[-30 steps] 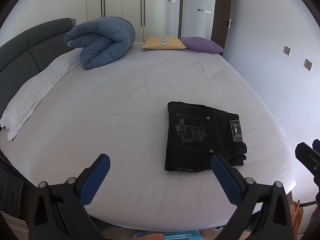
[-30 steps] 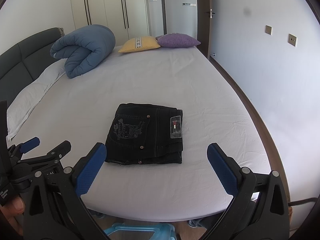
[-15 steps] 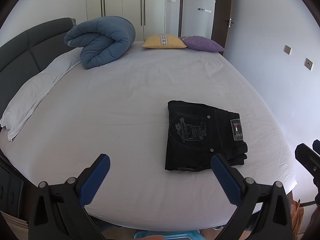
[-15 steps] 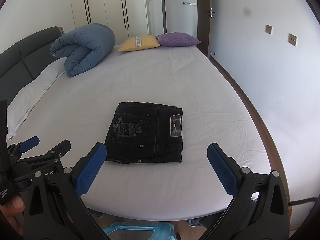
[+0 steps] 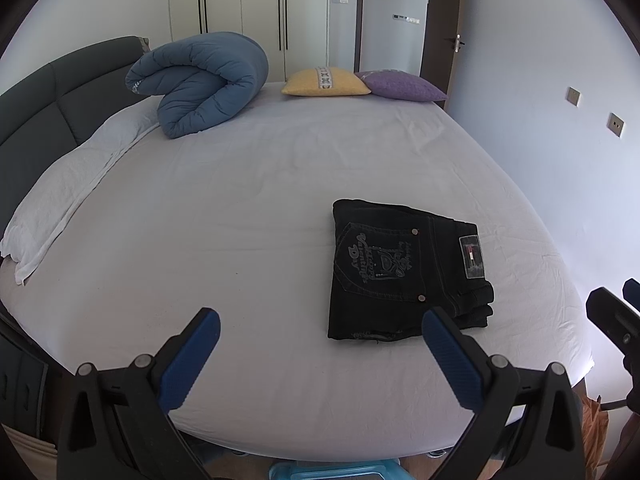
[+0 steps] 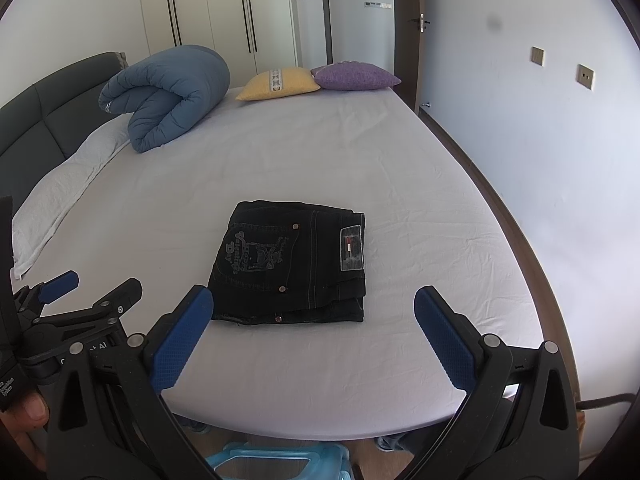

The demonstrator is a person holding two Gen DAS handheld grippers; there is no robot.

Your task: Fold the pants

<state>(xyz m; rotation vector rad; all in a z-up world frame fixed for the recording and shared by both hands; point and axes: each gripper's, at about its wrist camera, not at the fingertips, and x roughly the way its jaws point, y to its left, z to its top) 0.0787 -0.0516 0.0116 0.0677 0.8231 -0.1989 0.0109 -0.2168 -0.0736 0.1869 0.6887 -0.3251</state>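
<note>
Left wrist view: the left gripper [image 5: 320, 332] hangs with jaws spread wide and empty, just short of the folded pants [image 5: 404, 272] on the bed [image 5: 240, 208].

Right wrist view: the right gripper [image 6: 312, 312] is likewise wide and empty near the pants [image 6: 292, 264]. Nothing has shifted over the last second, so folding looks finished.

The pants [image 6: 292, 264] are dark matt denim with small shiny metal rivets. The bed [image 6: 360, 168] has a smooth, slightly wrinkled cloth sheet. Each gripper is matt black plastic with blue textured pads [image 6: 440, 336], and the quilt [image 6: 168, 92] looks puffy and soft.
</note>
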